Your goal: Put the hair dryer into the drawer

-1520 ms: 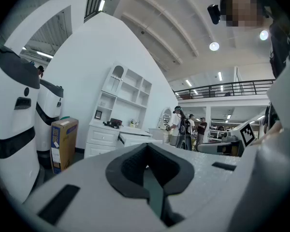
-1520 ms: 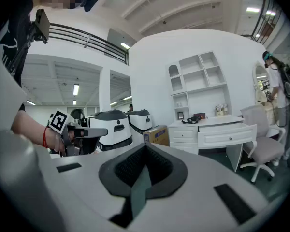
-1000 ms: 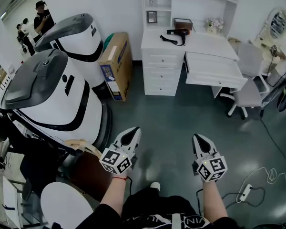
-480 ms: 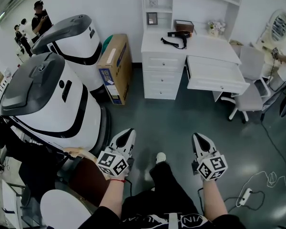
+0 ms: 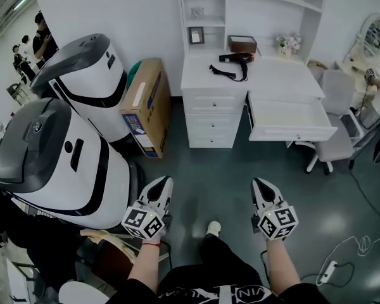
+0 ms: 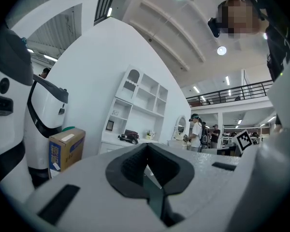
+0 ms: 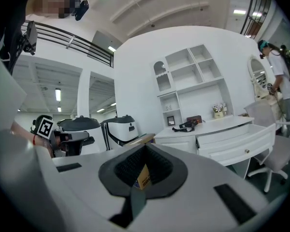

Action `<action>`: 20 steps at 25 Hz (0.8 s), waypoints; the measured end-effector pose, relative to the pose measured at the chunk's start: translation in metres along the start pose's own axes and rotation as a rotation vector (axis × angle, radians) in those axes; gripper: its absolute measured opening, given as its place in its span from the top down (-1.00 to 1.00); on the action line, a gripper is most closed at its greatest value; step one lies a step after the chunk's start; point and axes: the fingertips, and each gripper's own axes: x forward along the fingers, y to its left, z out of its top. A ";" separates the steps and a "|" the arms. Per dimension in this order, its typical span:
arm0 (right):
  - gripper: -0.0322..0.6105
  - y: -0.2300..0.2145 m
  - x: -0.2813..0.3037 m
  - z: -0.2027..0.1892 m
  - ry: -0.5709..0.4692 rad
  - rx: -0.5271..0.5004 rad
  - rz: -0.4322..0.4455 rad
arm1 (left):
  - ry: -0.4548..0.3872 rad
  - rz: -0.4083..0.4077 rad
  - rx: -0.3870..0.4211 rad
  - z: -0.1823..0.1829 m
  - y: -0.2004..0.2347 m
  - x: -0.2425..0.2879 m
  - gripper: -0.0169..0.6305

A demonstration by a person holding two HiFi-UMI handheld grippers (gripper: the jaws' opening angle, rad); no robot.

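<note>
A black hair dryer (image 5: 235, 58) lies with its cord on the white desk top (image 5: 285, 75), far ahead of both grippers. It also shows small in the left gripper view (image 6: 129, 138) and the right gripper view (image 7: 189, 124). The desk's wide drawer (image 5: 290, 116) stands pulled out and looks empty; the same drawer (image 7: 237, 139) is seen from the side. My left gripper (image 5: 164, 182) and right gripper (image 5: 258, 185) are held side by side over the dark floor, pointing at the desk. Both are shut, with nothing between their jaws (image 6: 147, 170) (image 7: 140, 178).
Two big white-and-grey machines (image 5: 57, 151) (image 5: 88, 68) fill the left side. A cardboard box (image 5: 142, 106) leans beside the drawer unit (image 5: 210, 116). A white chair (image 5: 332, 138) stands right of the desk. Cables and a power strip (image 5: 332, 268) lie on the floor at right. People stand far left (image 5: 43, 40).
The person has walked forward: the desk and the open drawer sit nearer and larger in the head view. Both grippers kept their side-by-side pose and stayed shut.
</note>
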 end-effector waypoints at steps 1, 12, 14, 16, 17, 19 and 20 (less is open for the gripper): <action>0.89 -0.006 0.010 0.002 0.003 0.000 0.000 | 0.002 -0.006 0.000 0.002 0.005 0.012 0.94; 0.89 -0.076 0.109 0.023 0.025 0.011 -0.015 | 0.015 -0.044 -0.003 0.016 0.050 0.133 0.94; 0.89 -0.085 0.124 0.026 0.026 0.009 -0.017 | 0.017 -0.051 -0.002 0.017 0.058 0.152 0.94; 0.89 -0.097 0.137 0.030 0.024 0.008 -0.021 | 0.011 -0.058 0.000 0.021 0.064 0.170 0.94; 0.89 -0.104 0.144 0.034 0.021 0.009 -0.024 | 0.006 -0.062 0.001 0.023 0.067 0.179 0.94; 0.89 -0.115 0.156 0.040 0.016 0.012 -0.029 | 0.001 -0.072 0.002 0.026 0.071 0.197 0.94; 0.89 -0.119 0.162 0.042 0.016 0.013 -0.029 | 0.001 -0.077 0.002 0.027 0.073 0.205 0.94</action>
